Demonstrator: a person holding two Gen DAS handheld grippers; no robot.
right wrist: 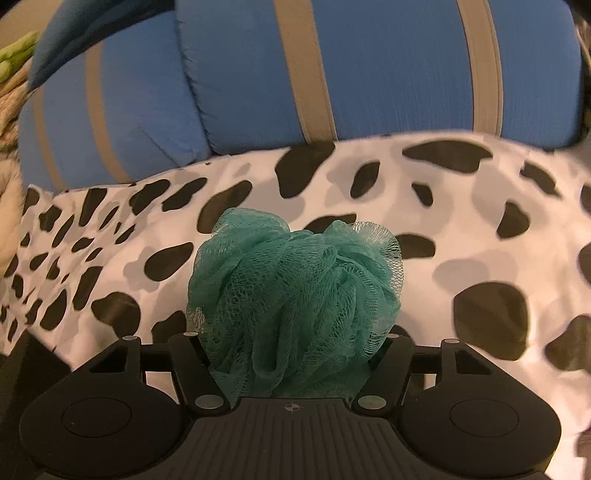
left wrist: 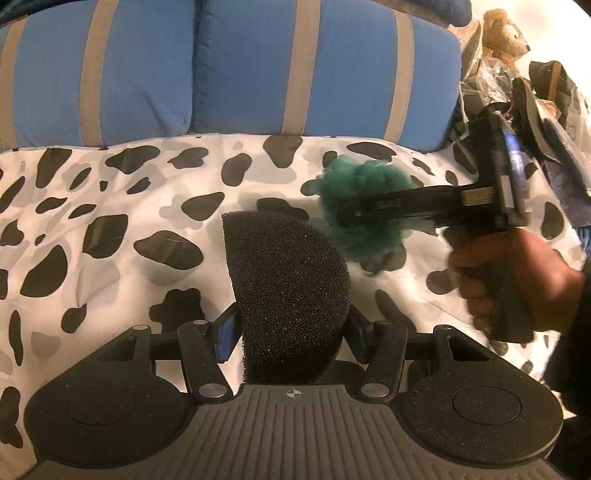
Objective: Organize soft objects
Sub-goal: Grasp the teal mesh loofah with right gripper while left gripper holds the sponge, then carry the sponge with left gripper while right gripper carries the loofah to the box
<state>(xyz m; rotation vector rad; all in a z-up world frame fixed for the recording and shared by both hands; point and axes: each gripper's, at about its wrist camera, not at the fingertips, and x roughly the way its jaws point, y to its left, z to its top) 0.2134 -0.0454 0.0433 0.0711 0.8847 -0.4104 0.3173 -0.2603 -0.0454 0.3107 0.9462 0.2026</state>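
My left gripper is shut on a black foam sponge, half-round in shape, held upright above the spotted bedcover. My right gripper is shut on a green mesh bath pouf, which hides its fingertips. The right gripper also shows in the left wrist view, coming in from the right in a hand, with the green pouf in its fingers just right of and behind the sponge.
A blue cushion with beige stripes runs along the back of the bed. A brown teddy bear and a clutter of bags and dark items sit at the far right.
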